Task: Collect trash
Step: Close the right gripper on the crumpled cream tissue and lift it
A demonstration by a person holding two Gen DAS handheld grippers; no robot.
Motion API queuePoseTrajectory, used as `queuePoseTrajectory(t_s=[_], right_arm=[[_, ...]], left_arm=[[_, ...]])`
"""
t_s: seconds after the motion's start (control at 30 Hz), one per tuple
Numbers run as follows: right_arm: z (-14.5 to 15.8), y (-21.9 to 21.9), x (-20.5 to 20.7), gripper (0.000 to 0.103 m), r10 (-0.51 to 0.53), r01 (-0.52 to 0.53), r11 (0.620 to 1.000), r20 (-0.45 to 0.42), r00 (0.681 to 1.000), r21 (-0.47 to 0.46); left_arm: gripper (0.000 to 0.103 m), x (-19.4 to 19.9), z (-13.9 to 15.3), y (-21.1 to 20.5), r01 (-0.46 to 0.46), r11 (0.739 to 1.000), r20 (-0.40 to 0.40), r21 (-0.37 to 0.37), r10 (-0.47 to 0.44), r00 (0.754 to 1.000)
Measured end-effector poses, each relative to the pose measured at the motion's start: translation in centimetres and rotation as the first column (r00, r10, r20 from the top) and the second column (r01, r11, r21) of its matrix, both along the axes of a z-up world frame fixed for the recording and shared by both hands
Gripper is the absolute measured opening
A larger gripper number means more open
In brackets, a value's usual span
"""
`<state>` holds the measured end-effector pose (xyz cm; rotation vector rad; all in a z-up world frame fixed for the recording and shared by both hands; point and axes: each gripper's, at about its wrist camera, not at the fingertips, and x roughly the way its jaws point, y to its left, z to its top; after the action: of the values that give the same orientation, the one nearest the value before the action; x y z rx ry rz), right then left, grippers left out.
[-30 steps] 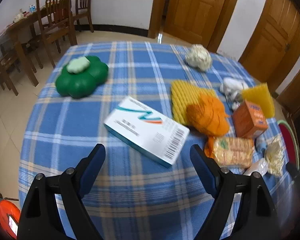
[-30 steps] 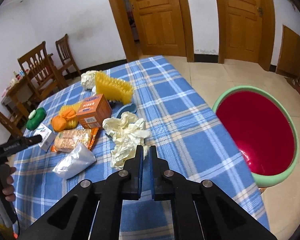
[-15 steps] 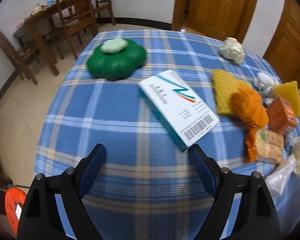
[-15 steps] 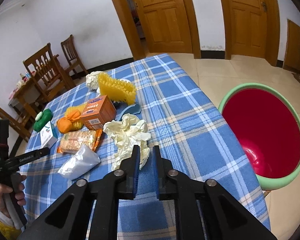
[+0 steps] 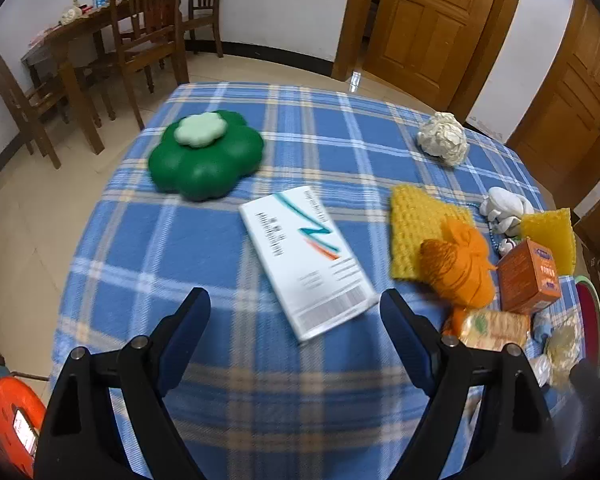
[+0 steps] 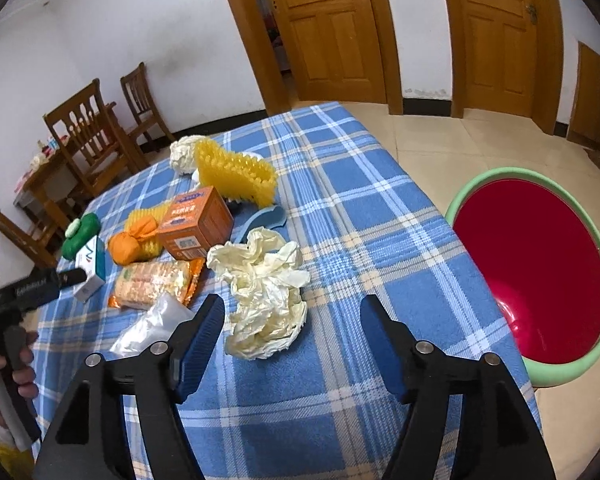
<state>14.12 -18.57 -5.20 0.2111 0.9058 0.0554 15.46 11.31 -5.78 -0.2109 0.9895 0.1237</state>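
My right gripper (image 6: 292, 316) is open and empty, just short of a crumpled cream paper wad (image 6: 266, 292) on the blue plaid table. A silver wrapper (image 6: 152, 326) and a cracker packet (image 6: 154, 282) lie to its left. A red bin with a green rim (image 6: 536, 272) stands on the floor to the right. My left gripper (image 5: 294, 316) is open and empty above a white box (image 5: 306, 256). A crumpled paper ball (image 5: 442, 138) lies at the far right of the table.
An orange carton (image 6: 196, 222), orange yarn (image 5: 458, 266), a yellow knitted cloth (image 5: 420, 224), a yellow spiky mat (image 6: 236, 172) and a green flower-shaped box (image 5: 206, 154) lie on the table. Wooden chairs (image 5: 148, 28) stand beyond.
My right gripper has opened from shut and come closer to the paper wad. My left gripper has swung, so the white box now lies between its fingers.
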Motion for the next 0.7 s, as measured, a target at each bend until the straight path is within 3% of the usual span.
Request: queuePoseTrajectory(t_s=[0.57, 0.63, 0.7], right_arm=[[-1.6, 0.7, 1.5, 0.072, 0.039, -0.040, 0.999, -0.029, 0.999, -0.026], [-1.6, 0.8, 1.5, 0.072, 0.042, -0.043, 0.999, -0.025, 0.999, -0.032], [-1.6, 0.8, 1.6, 0.071, 0.043, -0.044, 0.998, -0.022, 0.999, -0.042]], left_arm=[[0.086, 2.4, -1.5, -1.4, 0.019, 1.000, -0.008, 0.017, -0.019, 1.000], [0.084, 2.3, -1.5, -1.5, 0.020, 1.000, -0.004, 0.024, -0.020, 1.000], [0.073, 2.3, -1.5, -1.6, 0.020, 0.999, 0.003, 0.047, -0.020, 1.000]])
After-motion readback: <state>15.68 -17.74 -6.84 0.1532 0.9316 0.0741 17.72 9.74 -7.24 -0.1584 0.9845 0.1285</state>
